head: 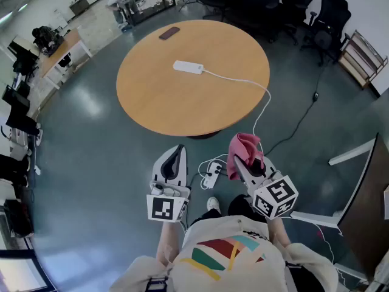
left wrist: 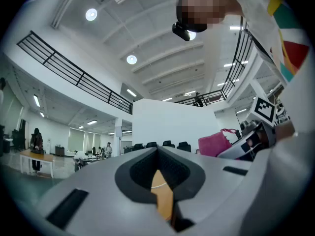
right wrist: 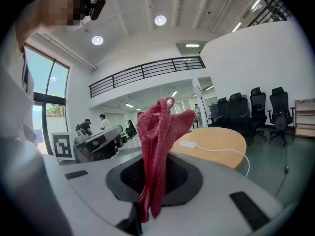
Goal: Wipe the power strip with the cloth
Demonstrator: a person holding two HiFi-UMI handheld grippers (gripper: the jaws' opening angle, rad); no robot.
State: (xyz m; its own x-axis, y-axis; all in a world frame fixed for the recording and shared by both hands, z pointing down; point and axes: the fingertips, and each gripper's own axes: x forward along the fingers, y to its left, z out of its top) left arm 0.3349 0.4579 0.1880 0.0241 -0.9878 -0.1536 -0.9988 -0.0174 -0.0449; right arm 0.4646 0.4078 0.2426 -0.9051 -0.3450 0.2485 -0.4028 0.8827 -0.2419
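Observation:
A white power strip [head: 188, 67] lies on the round wooden table [head: 158, 96], its white cable trailing off the right edge; it shows small in the right gripper view as the power strip [right wrist: 188, 144]. My right gripper [head: 242, 157] is shut on a pink cloth [head: 241, 146], which sticks up from the jaws as a bunched fold, the cloth [right wrist: 156, 146]. My left gripper [head: 174, 159] is shut and holds nothing; its jaws meet with only the tabletop seen past them. Both grippers hang short of the table's near edge, over the floor.
A dark phone [head: 169, 33] lies at the table's far edge. Another white power strip [head: 213, 174] with cables sits on the grey floor between the grippers. Black office chairs [head: 316, 17] stand behind the table, desks [head: 61, 53] at left, a white frame [head: 358, 154] at right.

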